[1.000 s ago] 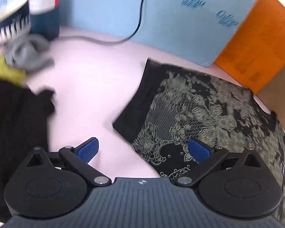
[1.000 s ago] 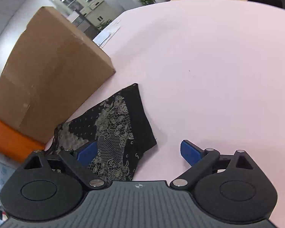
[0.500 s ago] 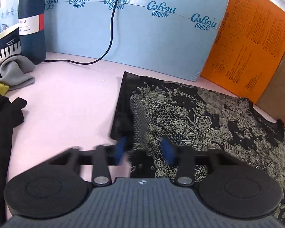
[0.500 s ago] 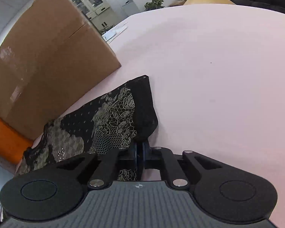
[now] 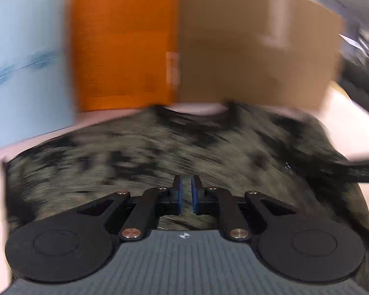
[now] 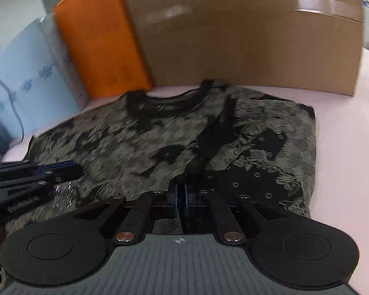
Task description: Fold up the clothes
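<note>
A black shirt with a pale lace print lies flat on the pink table, its neckline toward the boxes. My left gripper hovers over the shirt's body. Its jaws are closing to a narrow slit, with thin shirt fabric pinched between the blue pads. In the right wrist view the left gripper shows over the shirt's left part. My right gripper is shut on a fold of the shirt, and the right side lies doubled over with a dark underside showing. The right gripper appears as a blurred dark bar in the left wrist view.
A brown cardboard box, an orange box and a light blue box stand in a row just behind the neckline. A dark cable hangs in front of the blue box. Bare pink table lies to the right of the shirt.
Both grippers went from wide open to closed on the shirt's sleeve edges. They then swung inward over the shirt's body with the fabric and rolled to face the neckline and boxes.
</note>
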{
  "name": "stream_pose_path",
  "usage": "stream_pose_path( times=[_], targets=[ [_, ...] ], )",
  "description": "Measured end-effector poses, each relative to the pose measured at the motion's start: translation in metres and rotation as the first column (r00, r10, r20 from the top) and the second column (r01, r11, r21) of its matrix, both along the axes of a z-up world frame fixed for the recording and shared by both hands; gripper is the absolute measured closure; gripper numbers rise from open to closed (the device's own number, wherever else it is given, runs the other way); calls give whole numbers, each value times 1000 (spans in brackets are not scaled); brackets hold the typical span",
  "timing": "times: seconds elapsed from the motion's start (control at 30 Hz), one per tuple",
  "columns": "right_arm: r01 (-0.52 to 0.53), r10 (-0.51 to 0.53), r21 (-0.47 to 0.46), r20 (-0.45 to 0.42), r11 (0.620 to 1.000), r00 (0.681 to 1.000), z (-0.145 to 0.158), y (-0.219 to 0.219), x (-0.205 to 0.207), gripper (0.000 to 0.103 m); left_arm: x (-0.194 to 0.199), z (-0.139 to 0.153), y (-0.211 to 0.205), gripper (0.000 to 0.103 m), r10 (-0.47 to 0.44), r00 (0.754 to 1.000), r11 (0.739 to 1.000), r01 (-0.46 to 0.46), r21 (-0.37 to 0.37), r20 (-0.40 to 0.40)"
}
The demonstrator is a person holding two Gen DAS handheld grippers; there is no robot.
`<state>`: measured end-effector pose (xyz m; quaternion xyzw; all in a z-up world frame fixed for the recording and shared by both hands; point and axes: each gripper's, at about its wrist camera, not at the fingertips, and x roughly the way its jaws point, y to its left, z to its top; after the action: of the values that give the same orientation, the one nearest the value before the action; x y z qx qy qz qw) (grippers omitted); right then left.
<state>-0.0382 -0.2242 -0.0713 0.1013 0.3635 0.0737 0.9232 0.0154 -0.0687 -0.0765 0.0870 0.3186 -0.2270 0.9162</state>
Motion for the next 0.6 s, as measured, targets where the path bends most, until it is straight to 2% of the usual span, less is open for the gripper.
stream_pose_path(
  times=[0.07, 0.1, 0.13, 0.17, 0.2, 0.23, 0.27, 0.3, 0.33, 0.37, 0.4, 0.5, 0.57, 0.6],
  targets=[
    [-33, 32, -17, -22, 999, 999, -6, 13, 3, 96, -9, -9, -13, 96, -46, 999, 999, 46, 22, -23],
    [-42, 41, -26, -17, 999, 999, -6, 17, 4, 94, -13, -10, -10, 95, -31, 999, 999, 32, 18, -18],
    [-48, 48, -32, -9, 998, 999, -5, 18, 5, 85, -16, -10, -7, 93, -12, 1000, 1000, 12, 12, -10],
    [-58, 58, -22, -7, 998, 998, -4, 18, 4, 69, -19, -10, -3, 92, 7, 1000, 1000, -7, 6, -2],
    [-67, 67, -14, -5, 998, 998, -3, 17, 4, 62, -20, -7, 8, 86, 54, 998, 999, -54, -5, 15],
    [-70, 70, -9, -1, 997, 998, -1, 17, 2, 59, -21, -4, 20, 67, 105, 994, 994, -105, -17, 32],
    [-73, 73, -4, 2, 997, 997, 2, 16, -2, 59, -21, 1, 35, 54, 174, 983, 985, -173, -26, 53],
    [-75, 75, 0, 4, 997, 997, 5, 16, -6, 58, -24, 6, 54, 26, 265, 960, 964, -262, -43, 89],
    [-78, 77, 4, 7, 997, 997, 8, 16, -9, 56, -27, 11, 74, 16, 357, 925, 934, -352, -65, 126],
    [-80, 80, 8, 10, 997, 997, 11, 16, -13, 50, -28, 14, 96, 17, 443, 885, 896, -433, -97, 145],
    [-82, 82, 13, 12, 997, 997, 15, 15, -16, 48, -25, 15, 119, 17, 525, 841, 850, -511, -127, 133],
    [-77, 76, 58, 5, 995, 997, 18, 13, -26, 45, -17, 8, 181, 17, 727, 683, 684, -710, -170, 72],
    [-58, 59, 87, -6, 994, 998, 17, 13, -29, 40, -8, -3, 206, 16, 767, 640, 639, -756, -140, 40],
    [-48, 49, 100, -11, 994, 999, 17, 12, -30, 39, -1, -9, 213, 17, 765, 644, 643, -759, -109, 26]
  ],
)
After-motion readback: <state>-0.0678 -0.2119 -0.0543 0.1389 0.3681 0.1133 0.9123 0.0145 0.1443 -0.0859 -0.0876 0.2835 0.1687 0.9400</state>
